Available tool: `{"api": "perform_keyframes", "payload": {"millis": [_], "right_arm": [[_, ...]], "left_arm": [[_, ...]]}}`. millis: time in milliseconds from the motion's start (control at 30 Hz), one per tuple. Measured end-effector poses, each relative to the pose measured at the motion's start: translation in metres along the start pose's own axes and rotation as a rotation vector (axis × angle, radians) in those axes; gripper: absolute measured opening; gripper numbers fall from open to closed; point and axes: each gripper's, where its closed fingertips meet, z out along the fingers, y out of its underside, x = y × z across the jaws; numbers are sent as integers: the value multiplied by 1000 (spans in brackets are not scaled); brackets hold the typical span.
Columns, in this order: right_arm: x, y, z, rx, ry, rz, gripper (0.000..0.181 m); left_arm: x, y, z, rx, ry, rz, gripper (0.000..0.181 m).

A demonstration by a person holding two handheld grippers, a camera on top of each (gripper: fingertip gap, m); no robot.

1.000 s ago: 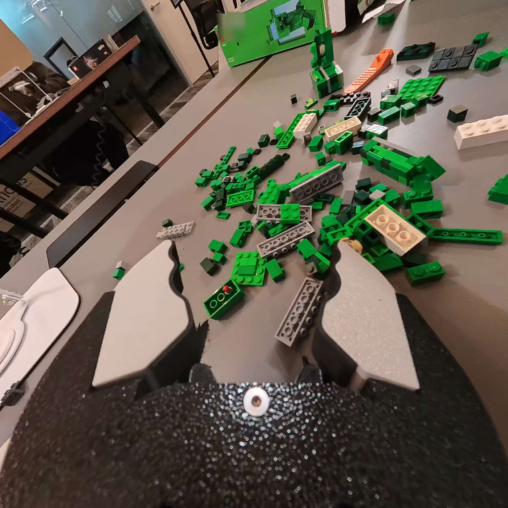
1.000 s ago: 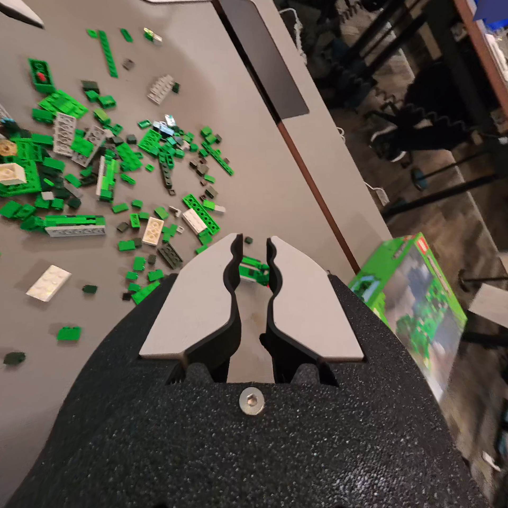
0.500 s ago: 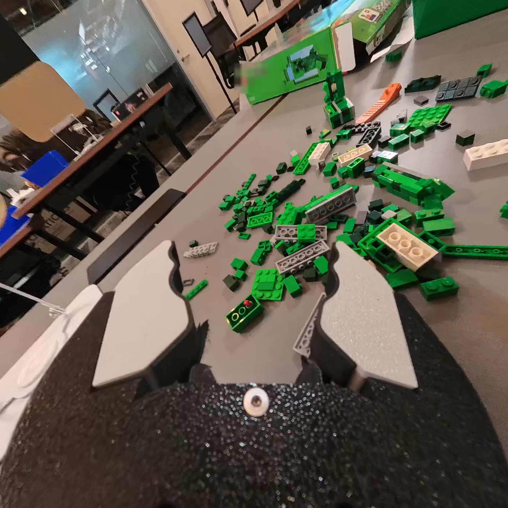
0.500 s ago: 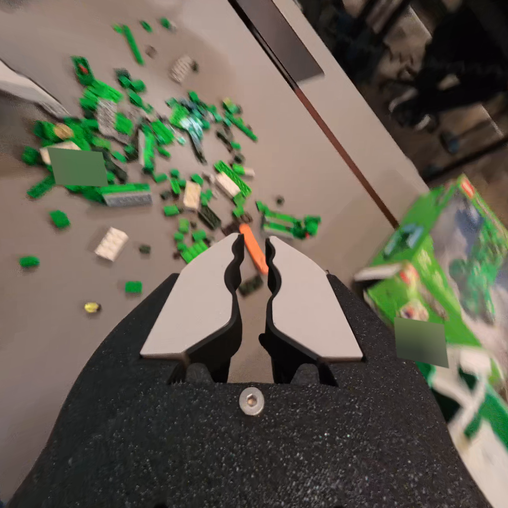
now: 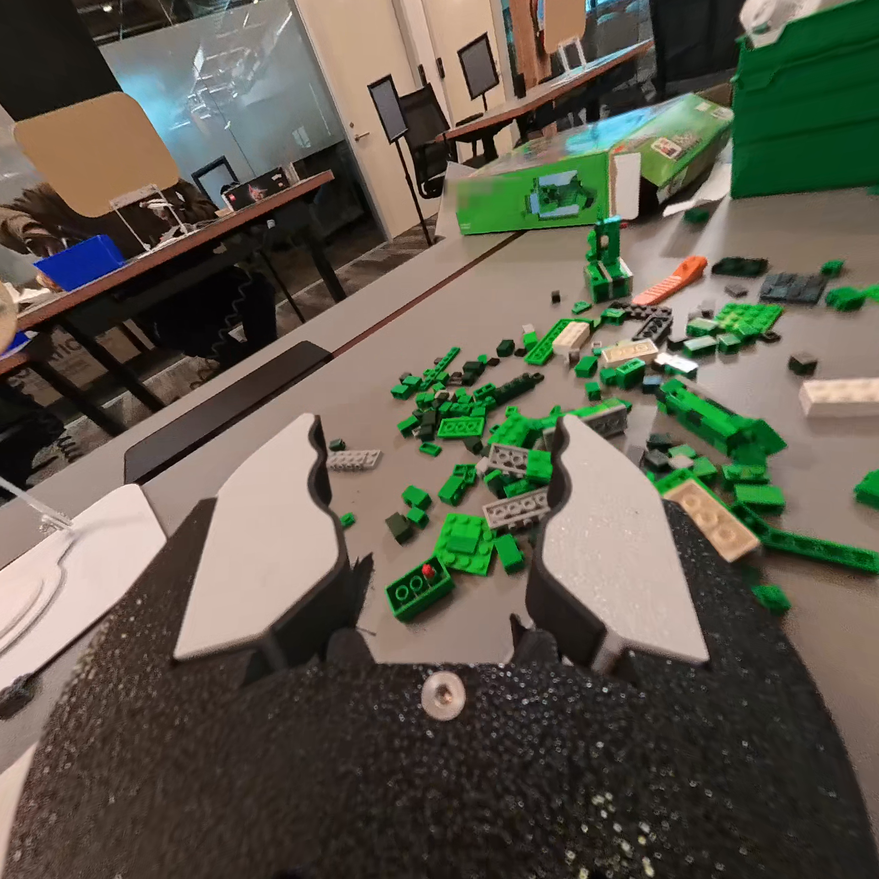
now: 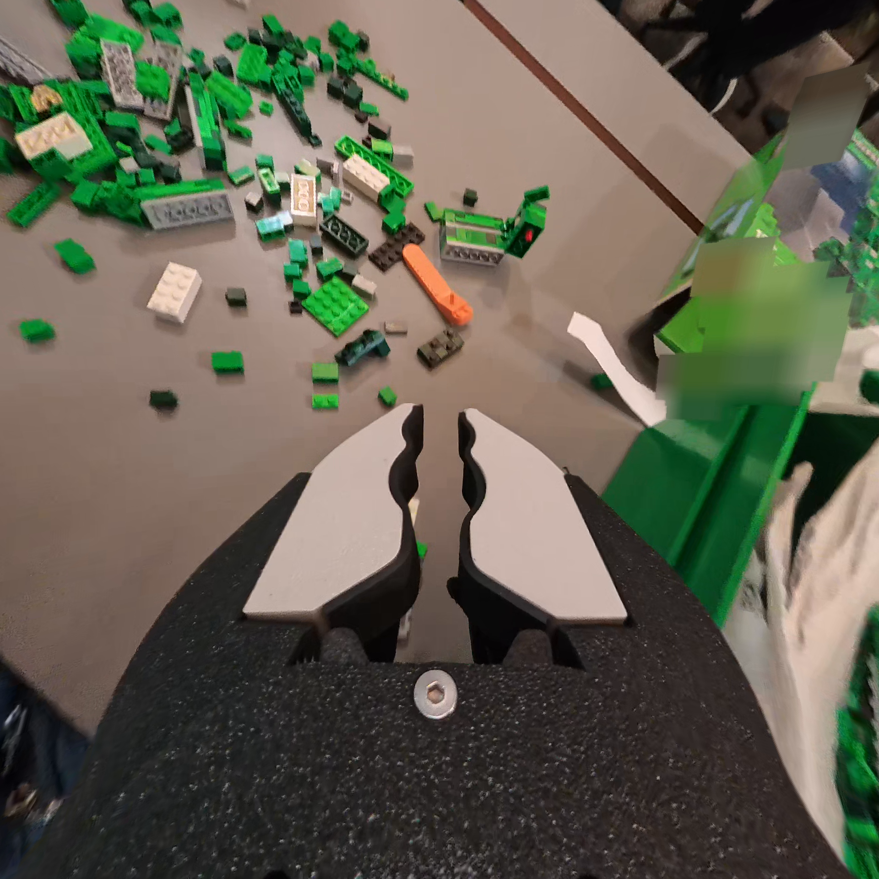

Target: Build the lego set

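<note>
Many loose green, grey, white and black Lego pieces lie spread on a grey table. A small green partly built model stands at the far side of the pile; it also shows in the right wrist view. My left gripper is open and empty, held low over the near edge of the pile. A green plate with a red stud and a grey plate lie between its fingers. My right gripper is almost shut with nothing in it, over bare table short of the pieces.
An orange brick separator lies near the model. A white brick lies apart. The green set box and a green bin stand at the table's far and right sides. A white sheet lies left. A person sits at another desk. The small green partly built model lies some 20 centimeters from my right tips, 25 centimeters from my left tips. Look for it in the right wrist view too.
My left gripper has drawn back and tilted up, so more of the room shows. My right gripper has pulled away from the green model, which now lies farther ahead.
</note>
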Motion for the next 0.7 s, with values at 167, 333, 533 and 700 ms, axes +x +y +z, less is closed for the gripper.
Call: {"api": "perform_keyframes", "payload": {"millis": [167, 333, 533, 700], "right_arm": [[14, -46, 53, 123, 86, 21, 14], [42, -65, 103, 98, 153, 104, 17], [25, -73, 117, 270, 129, 115, 18], [-15, -67, 124, 310, -132, 113, 9]], "left_arm": [[-15, -22, 25, 29, -85, -45, 89], [-28, -16, 38, 35, -126, -98, 84], [-53, -11, 20, 66, -187, -33, 77], [-56, -11, 16, 113, -173, -113, 69]]}}
